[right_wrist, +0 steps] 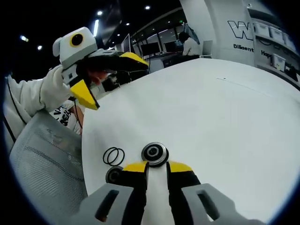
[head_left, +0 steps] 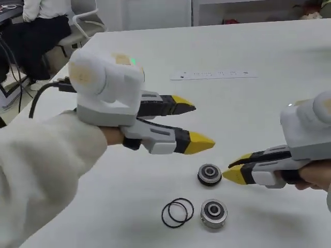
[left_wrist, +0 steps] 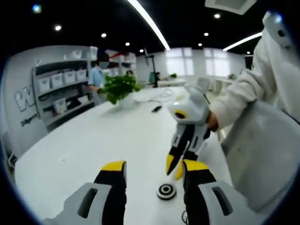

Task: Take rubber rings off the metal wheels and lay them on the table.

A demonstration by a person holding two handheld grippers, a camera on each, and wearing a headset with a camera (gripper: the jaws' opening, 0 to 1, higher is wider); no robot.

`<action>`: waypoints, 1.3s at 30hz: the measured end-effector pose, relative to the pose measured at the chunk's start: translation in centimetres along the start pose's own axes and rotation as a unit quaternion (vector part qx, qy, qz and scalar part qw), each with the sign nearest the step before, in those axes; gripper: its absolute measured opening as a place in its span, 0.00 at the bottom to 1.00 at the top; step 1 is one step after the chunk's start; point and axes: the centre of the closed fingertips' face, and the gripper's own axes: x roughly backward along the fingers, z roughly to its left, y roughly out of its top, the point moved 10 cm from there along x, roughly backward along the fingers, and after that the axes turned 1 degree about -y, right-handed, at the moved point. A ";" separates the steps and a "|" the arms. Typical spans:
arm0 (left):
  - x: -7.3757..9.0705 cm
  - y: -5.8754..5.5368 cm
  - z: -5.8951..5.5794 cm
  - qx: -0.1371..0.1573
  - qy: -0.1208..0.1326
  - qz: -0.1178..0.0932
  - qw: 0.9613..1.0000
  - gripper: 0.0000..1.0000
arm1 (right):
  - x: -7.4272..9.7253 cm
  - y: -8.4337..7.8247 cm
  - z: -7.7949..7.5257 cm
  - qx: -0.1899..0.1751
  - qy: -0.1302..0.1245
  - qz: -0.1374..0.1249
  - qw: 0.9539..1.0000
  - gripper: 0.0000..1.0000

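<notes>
the left gripper [head_left: 194,124], a white and grey handheld tool with yellow-tipped black jaws, is held above the white table [head_left: 269,103], its jaws spread wide and holding nothing. the right gripper [right_wrist: 157,168], of the same make, sits low near the table with its jaws parted only narrowly, nothing between them. its tips point at a small round metal wheel with a dark band around its rim [head_left: 209,174], which lies flat on the table just beyond them. a second small metal wheel with a bare silver rim [head_left: 213,213] lies flat close by, nearer the person. just beside that one, two thin black rubber rings [head_left: 177,212] lie flat on the table, overlapping each other. a person's pale sleeve [head_left: 36,175] runs up to the left gripper.
</notes>
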 end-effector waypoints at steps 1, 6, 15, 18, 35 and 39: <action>-0.3 -0.2 0.0 -0.006 0.001 0.003 1.000 0.47 | 0.0 0.0 0.0 0.001 0.000 0.001 1.000 0.12; -1.4 -1.7 -0.5 -0.015 -0.003 0.013 1.000 0.42 | -0.2 -0.2 0.0 0.003 0.001 0.004 1.000 0.13; -2.7 -5.2 -1.2 0.015 0.008 0.033 0.999 0.38 | -0.6 -0.6 -0.1 -0.002 0.004 0.008 1.000 0.13; -3.1 -5.9 -1.4 0.031 0.012 0.030 0.999 0.36 | -0.6 -0.7 -0.2 -0.002 0.004 0.007 1.000 0.13; -3.9 -7.8 -2.1 0.027 0.000 0.056 0.998 0.18 | -0.8 -1.0 -0.1 0.004 0.003 0.004 1.000 0.13; -4.0 -8.0 -2.0 0.041 0.001 0.055 0.998 0.15 | -0.9 -1.1 0.0 0.011 0.003 0.006 1.000 0.13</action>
